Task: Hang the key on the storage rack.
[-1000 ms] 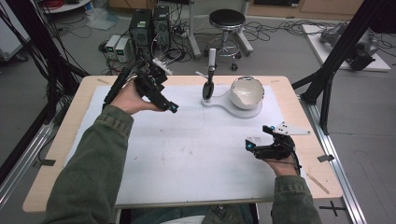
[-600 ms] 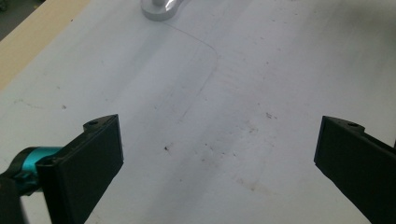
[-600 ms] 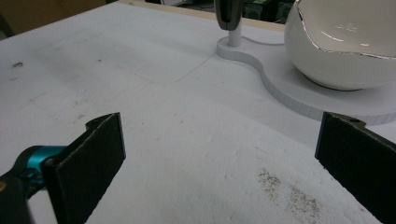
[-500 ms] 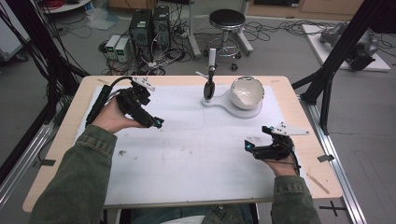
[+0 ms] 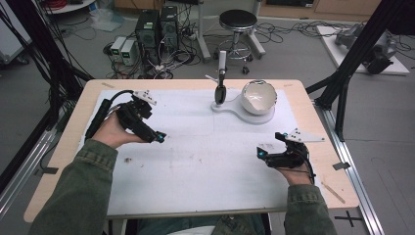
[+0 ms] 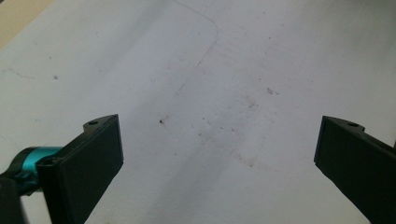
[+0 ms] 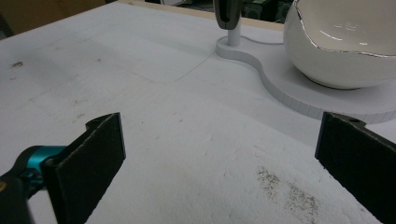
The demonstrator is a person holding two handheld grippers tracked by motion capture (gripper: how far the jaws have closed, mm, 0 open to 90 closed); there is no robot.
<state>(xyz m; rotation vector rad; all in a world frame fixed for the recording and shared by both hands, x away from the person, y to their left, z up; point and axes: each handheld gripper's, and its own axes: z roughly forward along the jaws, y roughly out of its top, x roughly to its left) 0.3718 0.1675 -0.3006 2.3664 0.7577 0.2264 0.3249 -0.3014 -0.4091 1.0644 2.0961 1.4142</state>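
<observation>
Both claws spread and empty over the bench, with the bowl waiting at the far edge.

The bench carries a scuffed white mat with grey smudges; beyond it lie a cabled floor, computer towers and a round stool. On the mat's far side a white curved base bears a glossy white bowl, tilted on its side, and an upright dark utensil on a post. The left claw hovers over bare mat, jaws wide apart, well away from the bowl. The right claw rests near the bench's right side, jaws also wide, facing the base. I judge the right claw best placed: approach low and square to the bowl's rim, closing gently since the glaze looks slippery.
</observation>
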